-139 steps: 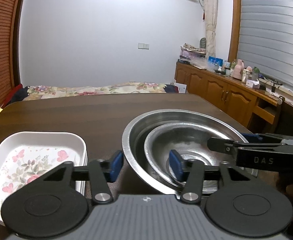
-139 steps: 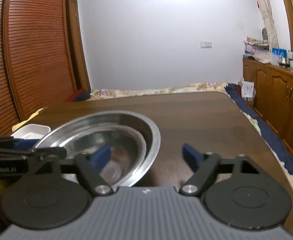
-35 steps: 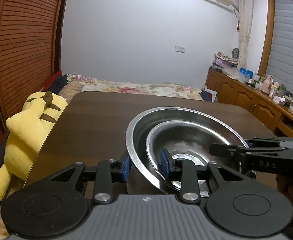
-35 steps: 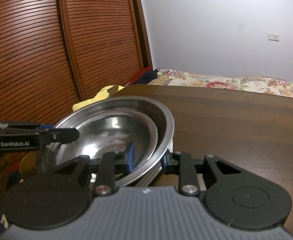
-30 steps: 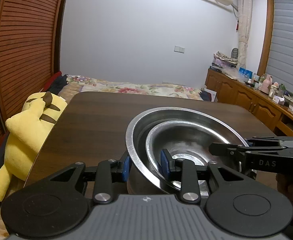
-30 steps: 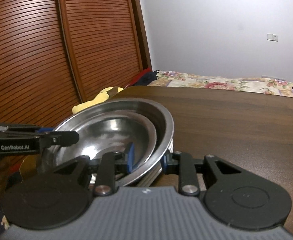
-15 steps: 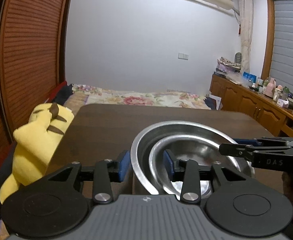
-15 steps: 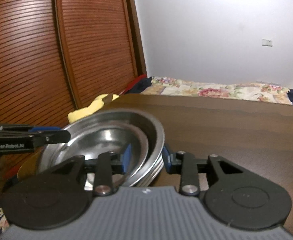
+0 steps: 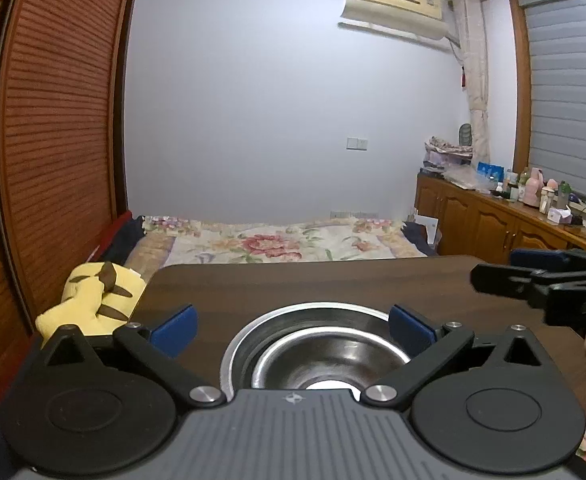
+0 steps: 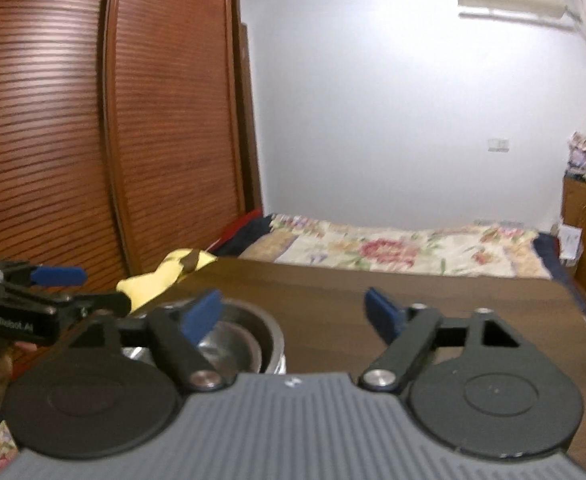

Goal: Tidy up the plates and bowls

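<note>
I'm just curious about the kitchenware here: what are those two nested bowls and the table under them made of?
The larger bowl and the smaller bowl nested inside it look like stainless steel: silvery, shiny, mirroring a bright light spot at the bottom. The table looks like dark brown wood or wood-look laminate with a smooth, slightly glossy finish; faint grain streaks show, but I can't tell which.

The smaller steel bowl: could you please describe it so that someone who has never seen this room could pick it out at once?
Start at the dark wooden table that stands in front of the floral bed. Near its front edge sits a large steel bowl, just ahead of the left gripper, whose jaws are opening around nothing. The smaller steel bowl is nested inside it, marked by its own inner rim.
</note>
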